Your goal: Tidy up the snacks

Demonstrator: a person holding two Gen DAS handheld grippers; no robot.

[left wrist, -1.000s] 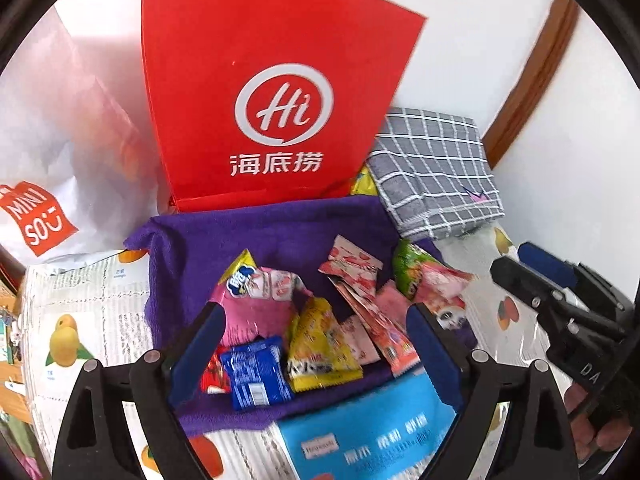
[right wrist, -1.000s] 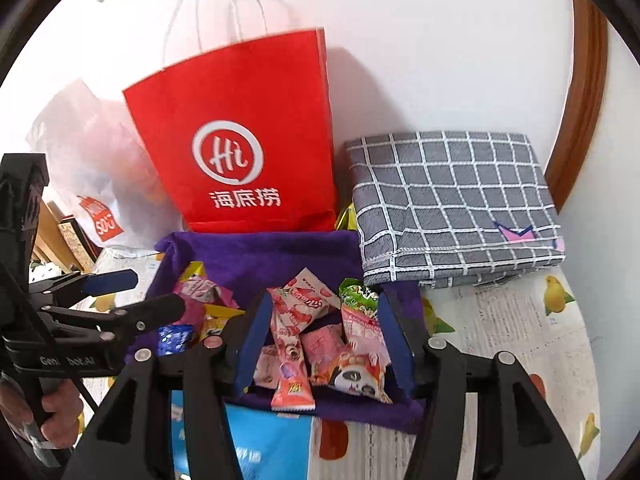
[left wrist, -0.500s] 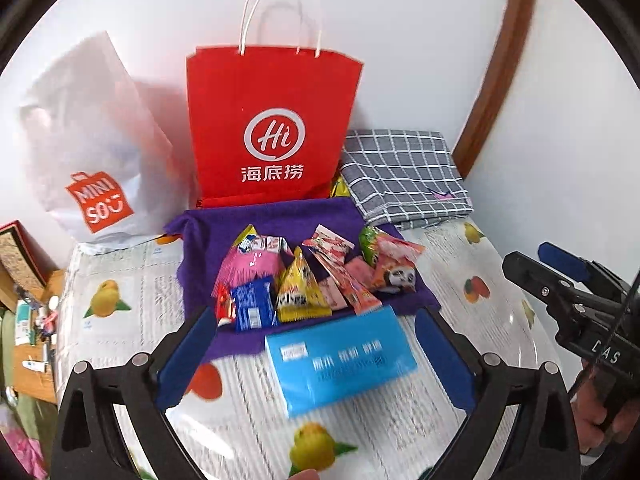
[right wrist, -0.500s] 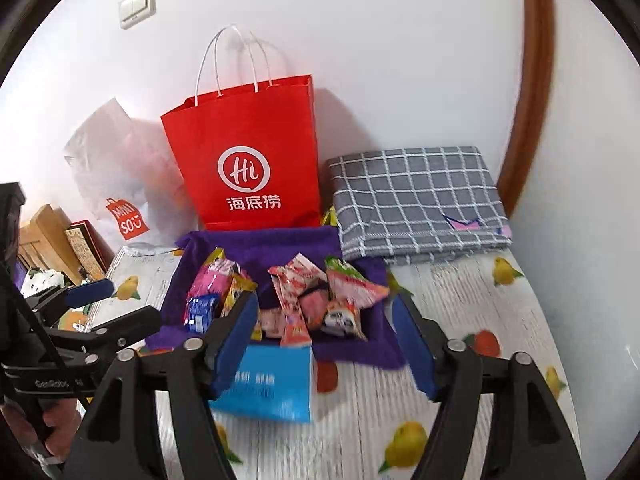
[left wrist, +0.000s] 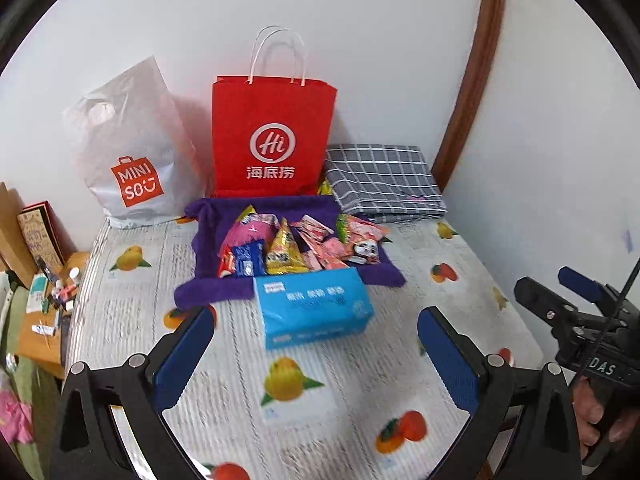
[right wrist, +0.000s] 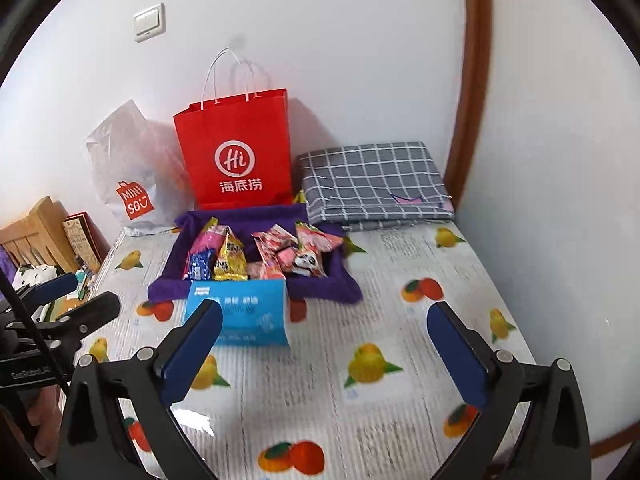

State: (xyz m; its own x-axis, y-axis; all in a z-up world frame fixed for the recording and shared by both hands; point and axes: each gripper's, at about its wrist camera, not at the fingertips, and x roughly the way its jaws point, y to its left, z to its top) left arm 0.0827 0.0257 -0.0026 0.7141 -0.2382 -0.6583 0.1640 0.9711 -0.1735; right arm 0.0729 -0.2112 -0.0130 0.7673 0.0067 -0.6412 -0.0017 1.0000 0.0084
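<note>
**Home bedroom, w/ a bed used as work surface**

Looked like a private home, prob. a bedroom. Surface was a bed covered w/ a fruit-print sheet (left wrist: 304,392), pushed into a corner of white walls. Folded grey checked blanket (left wrist: 384,180) lay at the far end by a brown wooden trim (left wrist: 472,80). Wall light switch (right wrist: 149,22) above. Retail carrier bags leaned on the wall: red paper bag (left wrist: 272,136) and white MINISO bag (left wrist: 132,148). At the left, a low wooden side table (left wrist: 44,312) w/ small bottles & clutter, plus a wooden slatted frame (right wrist: 32,236). Domestic stuff throughout, nothing commercial or industrial.
</note>
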